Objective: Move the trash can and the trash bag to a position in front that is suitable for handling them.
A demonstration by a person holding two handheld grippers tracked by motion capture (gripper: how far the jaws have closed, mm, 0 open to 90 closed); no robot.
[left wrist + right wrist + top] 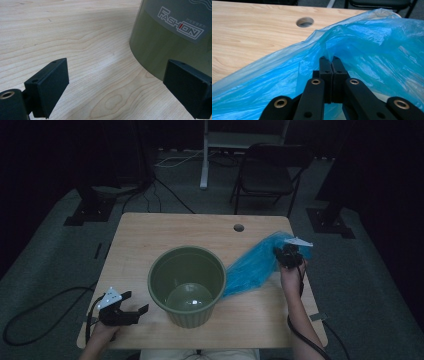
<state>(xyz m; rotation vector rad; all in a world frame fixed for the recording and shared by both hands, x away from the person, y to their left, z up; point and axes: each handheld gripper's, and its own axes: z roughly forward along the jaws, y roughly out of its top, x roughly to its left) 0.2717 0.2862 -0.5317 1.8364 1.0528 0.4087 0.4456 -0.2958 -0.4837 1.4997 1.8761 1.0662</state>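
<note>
a blue plastic bag lies stretched across the counter, its long axis running from the rim of the green bin up and away to the far right edge. the right gripper pinches the bag's far end, fingers pressed together on a fold of film. on the bin's other side, the left gripper waits with fingers spread wide, empty, just beside the bin's wall. the bag's mouth likely must travel toward the bin next.
</note>
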